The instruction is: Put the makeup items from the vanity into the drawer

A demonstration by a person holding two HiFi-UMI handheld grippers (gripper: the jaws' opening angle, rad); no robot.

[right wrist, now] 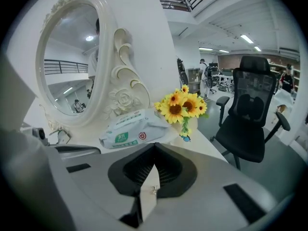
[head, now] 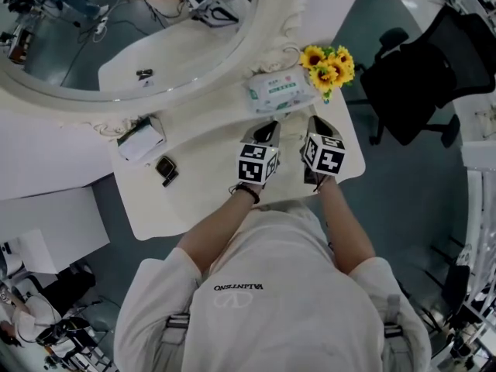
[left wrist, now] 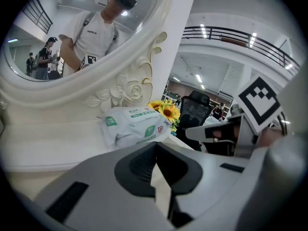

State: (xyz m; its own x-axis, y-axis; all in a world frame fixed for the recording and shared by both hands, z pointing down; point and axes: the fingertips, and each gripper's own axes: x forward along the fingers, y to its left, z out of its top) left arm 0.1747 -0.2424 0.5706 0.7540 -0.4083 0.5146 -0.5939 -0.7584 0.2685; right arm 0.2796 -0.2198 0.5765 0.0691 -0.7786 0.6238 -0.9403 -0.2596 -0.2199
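On the white vanity [head: 201, 200], a small black makeup item [head: 166, 169] lies near the left front, beside a white box [head: 142, 141] with a dark edge. My left gripper [head: 267, 129] and right gripper [head: 318, 122] hover side by side over the right half of the vanity, both pointing toward the mirror. In the left gripper view the left gripper [left wrist: 155, 146] has its jaws together with nothing between them. The right gripper [right wrist: 154, 146] is shut and empty as well. Both stand well right of the black item. No drawer shows in any view.
A wet-wipes pack [head: 280, 91] lies just ahead of both grippers, with a sunflower bunch [head: 328, 67] at the back right corner. The oval mirror [head: 124, 37] stands behind. A black office chair [head: 422, 76] is on the floor past the vanity's right edge.
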